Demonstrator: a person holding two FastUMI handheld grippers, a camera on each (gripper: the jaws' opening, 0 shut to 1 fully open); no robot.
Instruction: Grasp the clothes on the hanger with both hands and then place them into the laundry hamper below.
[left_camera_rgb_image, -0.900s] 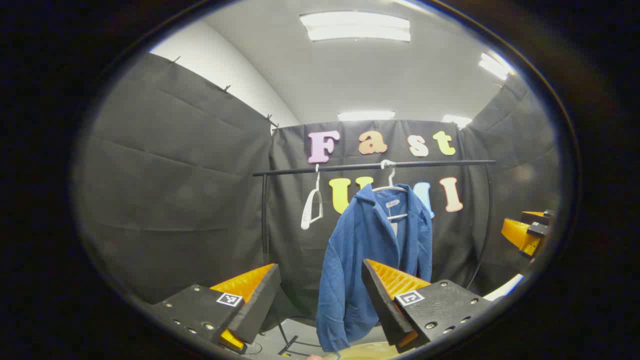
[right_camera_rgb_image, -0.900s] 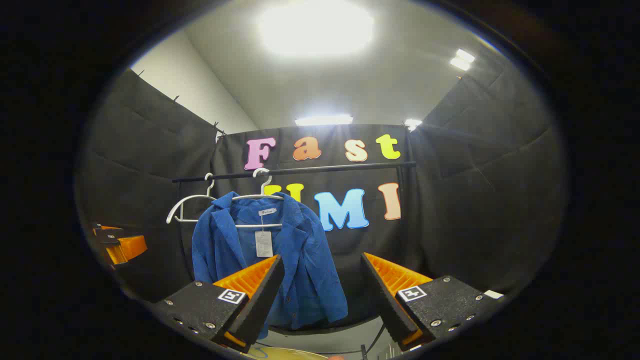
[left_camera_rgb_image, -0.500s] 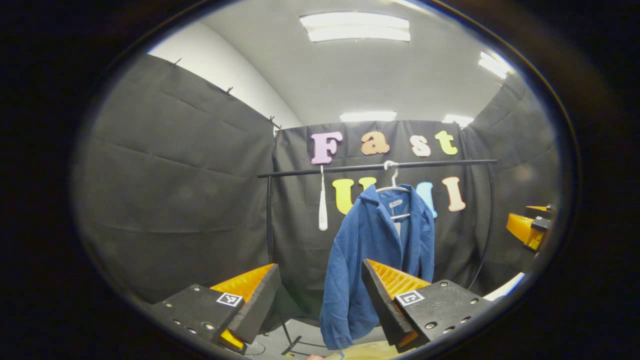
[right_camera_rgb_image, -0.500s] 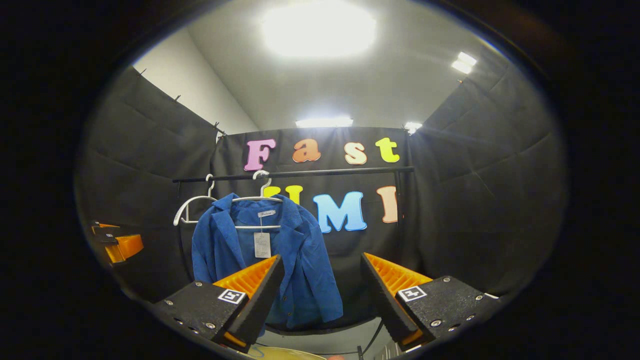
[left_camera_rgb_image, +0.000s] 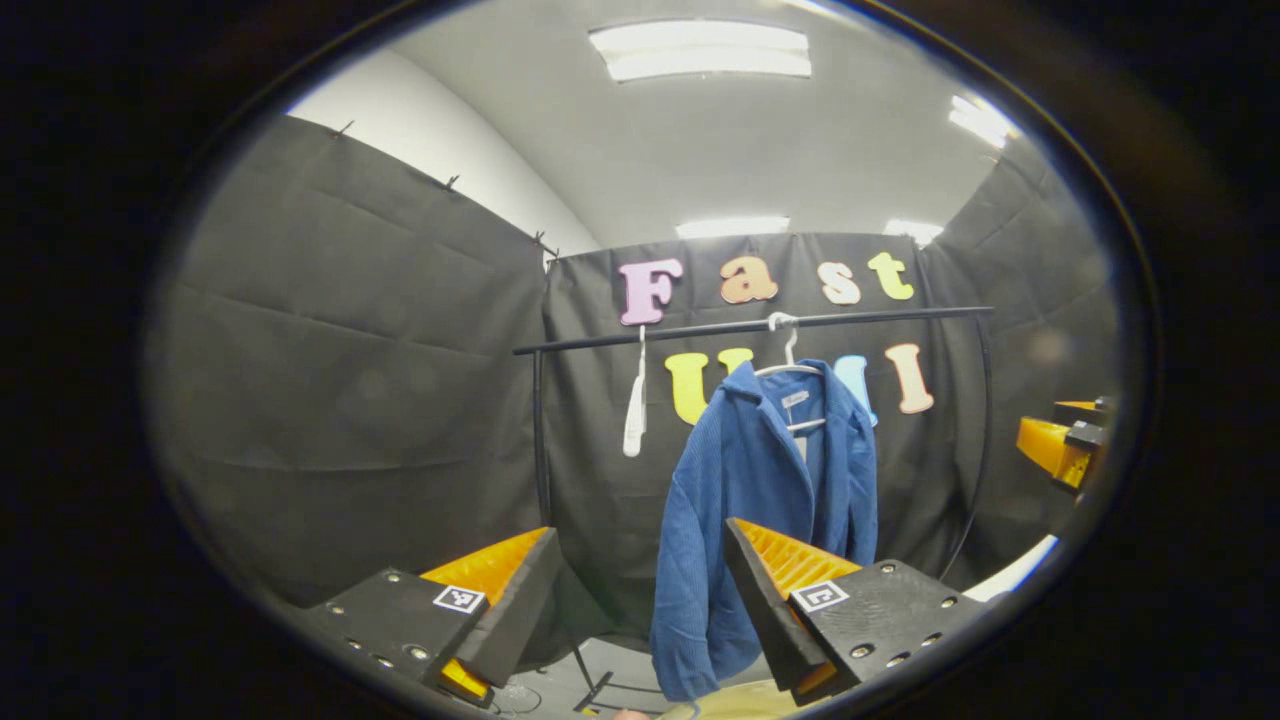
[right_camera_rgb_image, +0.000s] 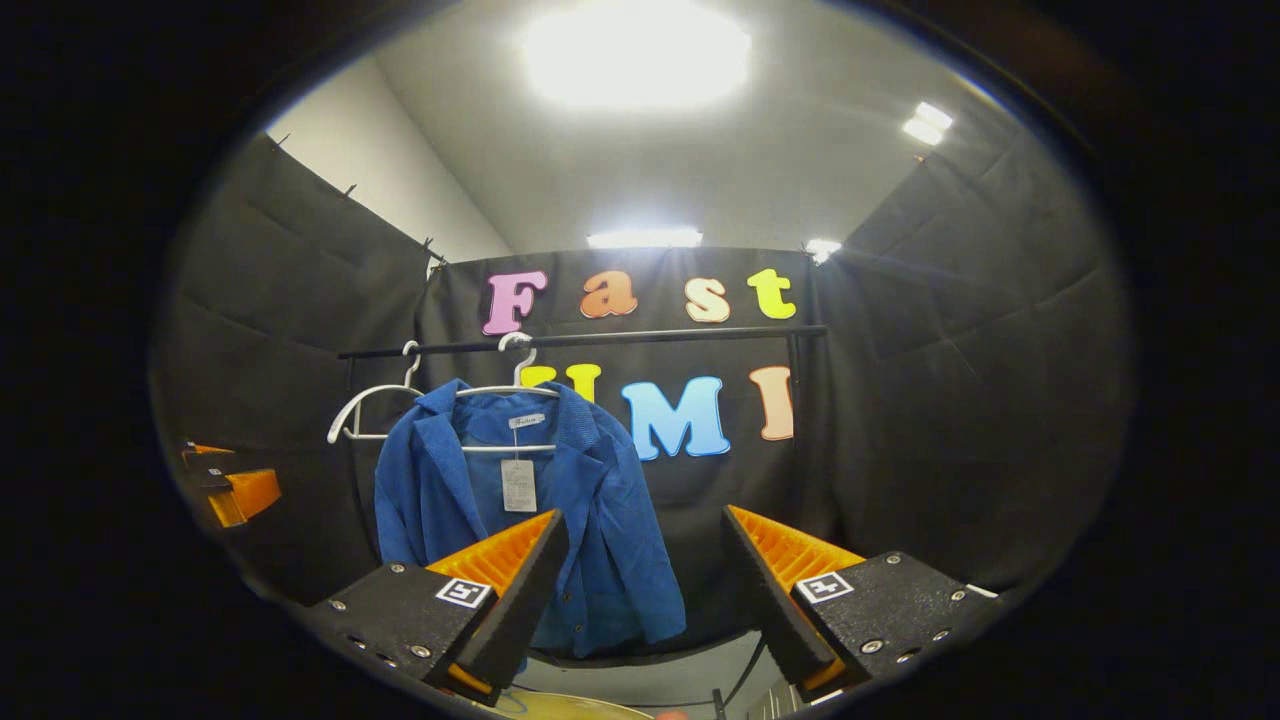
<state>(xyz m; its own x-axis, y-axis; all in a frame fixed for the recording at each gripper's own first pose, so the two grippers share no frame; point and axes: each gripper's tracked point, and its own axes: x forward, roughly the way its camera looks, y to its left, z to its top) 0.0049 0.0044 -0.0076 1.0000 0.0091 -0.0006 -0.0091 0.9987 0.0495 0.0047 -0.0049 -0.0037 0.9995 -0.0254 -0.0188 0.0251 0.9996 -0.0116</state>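
Note:
A blue corduroy jacket (left_camera_rgb_image: 745, 500) (right_camera_rgb_image: 590, 520) hangs on a white hanger (left_camera_rgb_image: 790, 365) (right_camera_rgb_image: 515, 390) from a black rail (left_camera_rgb_image: 750, 326) (right_camera_rgb_image: 600, 340). My left gripper (left_camera_rgb_image: 640, 590) is open, well short of the jacket, which shows past its right finger. My right gripper (right_camera_rgb_image: 640, 590) is open too, with the jacket behind its left finger, some way off. A pale rim of the hamper (left_camera_rgb_image: 740, 700) (right_camera_rgb_image: 570, 708) peeks in at the bottom. The right gripper (left_camera_rgb_image: 1065, 450) shows at the far right of the left gripper view, the left gripper (right_camera_rgb_image: 235, 485) at the far left of the right gripper view.
An empty white hanger (left_camera_rgb_image: 634, 415) (right_camera_rgb_image: 365, 410) hangs on the rail left of the jacket. The rail's black uprights (left_camera_rgb_image: 540, 430) (right_camera_rgb_image: 795, 400) stand before the cloth wall. The rack's feet (left_camera_rgb_image: 590, 685) rest on the grey floor.
Both views have shifted slightly, so the jacket and rail sit a little higher. The empty hanger has swung and turned on the rail. Both grippers stay open.

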